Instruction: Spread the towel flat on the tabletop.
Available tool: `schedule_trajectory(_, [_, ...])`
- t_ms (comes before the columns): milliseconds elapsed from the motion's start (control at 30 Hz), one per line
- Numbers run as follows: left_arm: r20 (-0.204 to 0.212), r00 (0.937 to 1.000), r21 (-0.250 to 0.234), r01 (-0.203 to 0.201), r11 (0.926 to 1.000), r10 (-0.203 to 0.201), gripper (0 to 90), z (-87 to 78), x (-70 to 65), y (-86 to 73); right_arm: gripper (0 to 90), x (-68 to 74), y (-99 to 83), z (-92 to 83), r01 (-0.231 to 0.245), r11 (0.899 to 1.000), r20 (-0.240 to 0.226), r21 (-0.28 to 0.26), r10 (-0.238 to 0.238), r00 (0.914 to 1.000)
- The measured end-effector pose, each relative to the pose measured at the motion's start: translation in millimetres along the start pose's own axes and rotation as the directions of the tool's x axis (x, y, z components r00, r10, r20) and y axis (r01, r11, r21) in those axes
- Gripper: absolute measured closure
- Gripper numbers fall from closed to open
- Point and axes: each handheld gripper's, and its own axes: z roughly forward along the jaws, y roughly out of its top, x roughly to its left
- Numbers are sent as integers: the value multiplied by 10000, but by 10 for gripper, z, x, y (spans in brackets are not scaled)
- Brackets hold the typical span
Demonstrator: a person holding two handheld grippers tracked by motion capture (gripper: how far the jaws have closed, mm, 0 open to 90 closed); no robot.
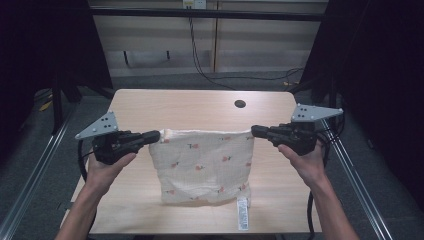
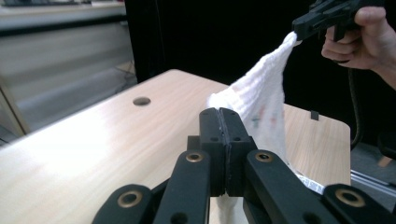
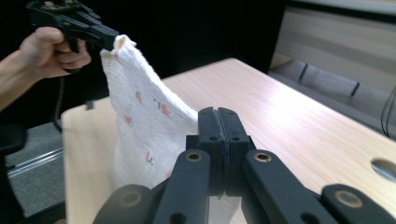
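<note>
A white cloth (image 1: 202, 165) with small red flower prints hangs stretched between both grippers above the wooden table (image 1: 200, 107). My left gripper (image 1: 156, 136) is shut on the cloth's upper left corner and my right gripper (image 1: 256, 131) is shut on its upper right corner. The cloth's lower edge rests on the table, with a white care label (image 1: 242, 212) trailing toward the front edge. In the left gripper view the jaws are closed on the cloth (image 2: 261, 100), and the right gripper (image 2: 299, 29) holds the far corner. The right gripper view shows the cloth (image 3: 144, 116) running up to the left gripper (image 3: 111, 39).
A round cable hole (image 1: 240, 104) sits in the table near the back right. Metal rails (image 1: 30, 175) run along both sides of the table. Black curtains stand left and right, and cables (image 1: 200, 60) hang down the back wall.
</note>
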Motion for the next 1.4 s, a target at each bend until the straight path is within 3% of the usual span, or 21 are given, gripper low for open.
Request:
schedule_trajectory(67, [-206, 9997, 102, 121, 9999, -119, 897, 65, 59, -51, 895, -60, -62, 48, -138, 9998, 106, 161, 136, 9999])
schedule_trajectory(200, [-172, 9987, 201, 474, 9987, -471, 897, 174, 140, -127, 895, -146, -159, 119, -331, 9984, 203, 464, 322, 9993])
schedule_trajectory(367, [-179, 9976, 549, 679, 9962, -670, 897, 275, 184, -250, 894, -272, -299, 196, -803, 9963, -69, 295, 805, 9967])
schedule_trajectory(533, [-218, 9968, 616, 777, 9951, -765, 896, 291, 221, -326, 894, -357, -425, 304, -983, 9937, 41, 529, 982, 9952])
schedule_trajectory(567, [-308, 9976, 526, 642, 9966, -626, 896, 296, 221, -341, 894, -357, -425, 304, -983, 9937, 41, 529, 982, 9952])
schedule_trajectory(600, [-48, 9985, 221, 544, 9983, -543, 897, 293, 211, -355, 894, -394, -448, 365, -995, 9935, 175, 556, 987, 9950])
schedule_trajectory(667, [-185, 9985, 379, 516, 9979, -509, 897, 315, 225, -355, 894, -427, -457, 413, -899, 9952, 299, 382, 888, 9956])
schedule_trajectory(833, [-512, 9950, 602, 890, 9942, -859, 896, 412, 364, -420, 894, -501, -460, 538, -950, 9953, 428, 191, 941, 9946])
schedule_trajectory(867, [-582, 9934, 673, 1030, 9924, -992, 896, 460, 432, -466, 894, -520, -472, 609, -865, 9954, 558, 412, 841, 9949])
schedule_trajectory(933, [-477, 9948, 803, 937, 9924, -901, 895, 514, 471, -508, 894, -551, -494, 668, -848, 9945, 676, 608, 807, 9944])
schedule_trajectory(1000, [-695, 9940, 1099, 920, 9897, -847, 895, 592, 499, -563, 894, -595, -529, 716, -956, 9933, 788, 655, 904, 9928])
schedule_trajectory(1300, [-791, 9884, 1122, 1382, 9840, -1297, 893, 755, 659, -661, 892, -707, -682, 858, -1230, 9892, 1090, 792, 1141, 9875])
schedule_trajectory(1400, [-931, 9844, 1418, 1618, 9766, -1496, 892, 828, 784, -686, 888, -786, -689, 955, -1361, 9855, 1117, 1014, 1247, 9859])
